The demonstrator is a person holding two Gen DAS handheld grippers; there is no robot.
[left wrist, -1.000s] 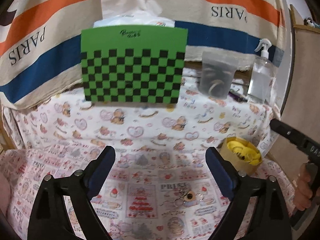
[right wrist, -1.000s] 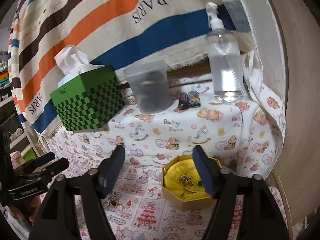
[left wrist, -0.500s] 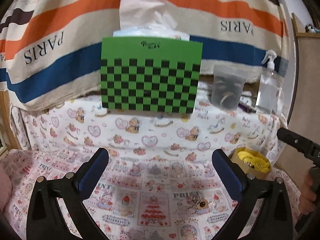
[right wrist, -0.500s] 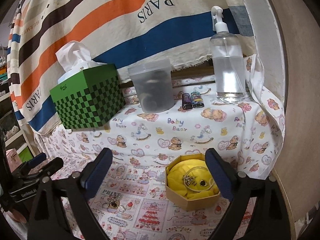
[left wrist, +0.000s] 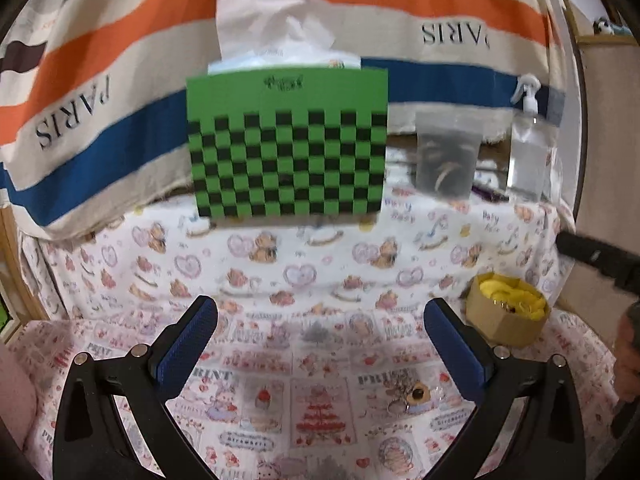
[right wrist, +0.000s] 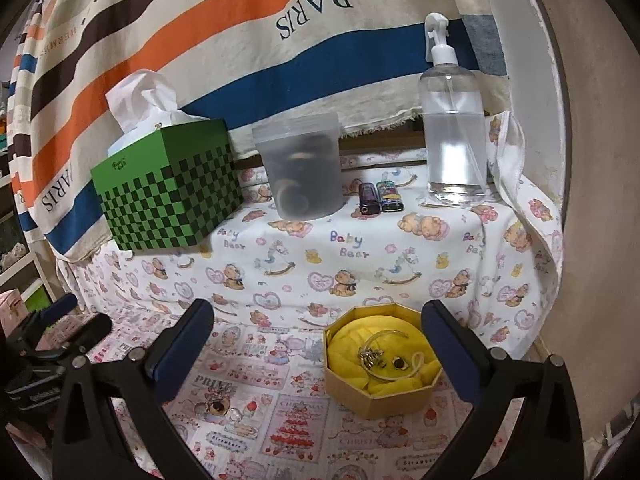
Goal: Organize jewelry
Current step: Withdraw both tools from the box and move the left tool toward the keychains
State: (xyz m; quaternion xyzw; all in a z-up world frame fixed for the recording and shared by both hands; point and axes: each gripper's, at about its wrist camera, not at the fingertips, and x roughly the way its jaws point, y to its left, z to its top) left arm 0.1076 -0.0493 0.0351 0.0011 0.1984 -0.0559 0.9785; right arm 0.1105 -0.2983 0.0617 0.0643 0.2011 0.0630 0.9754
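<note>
While the left wrist view blurs it, a small jewelry piece lies on the printed cloth, its shape unclear. Left gripper gapes wide, empty; right gripper jaws opening, nothing between. An octagonal cardboard box, yellow-lined, holds more trinkets; frosted tub contents murky.

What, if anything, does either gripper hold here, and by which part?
Nothing is held. The left gripper and right gripper both stand wide open with only cloth between the fingers; the jewelry lies loose on it.
</note>
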